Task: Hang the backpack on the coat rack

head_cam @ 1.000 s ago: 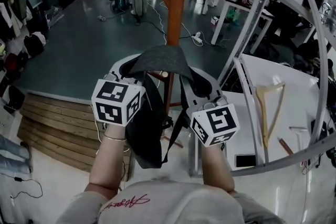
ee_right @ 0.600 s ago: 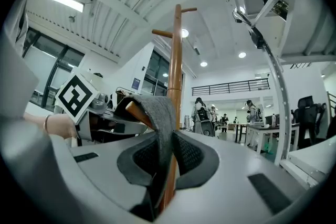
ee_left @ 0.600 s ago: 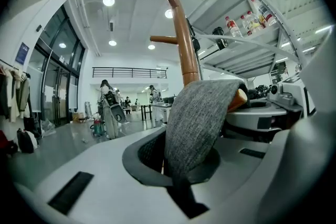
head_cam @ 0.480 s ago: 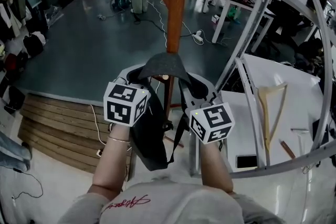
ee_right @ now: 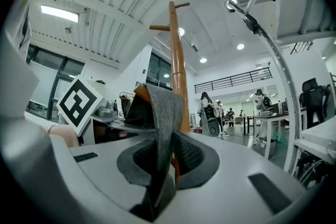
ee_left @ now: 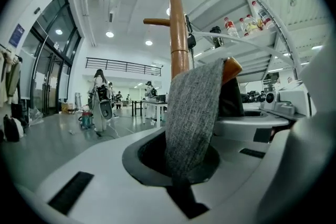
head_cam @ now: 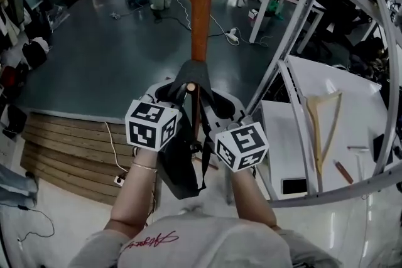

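While both hand-held grippers clamp the same grey strap [ee_left: 191,113], the backpack [head_cam: 179,163] hangs dark and slack between the person's forearms, just in front of the orange pole of the coat rack [head_cam: 202,3]. Left gripper [head_cam: 162,96] and right gripper [head_cam: 230,111] each have jaws nearly together, pinching the strap on either side of its arch. That arch is draped over the tip of a low peg [ee_left: 232,67] on the near side of the pole. To the right, a wooden hanger [head_cam: 323,128] lies on a white table [head_cam: 358,113]; other people [ee_left: 100,93] stand far across the grey floor [head_cam: 113,53].
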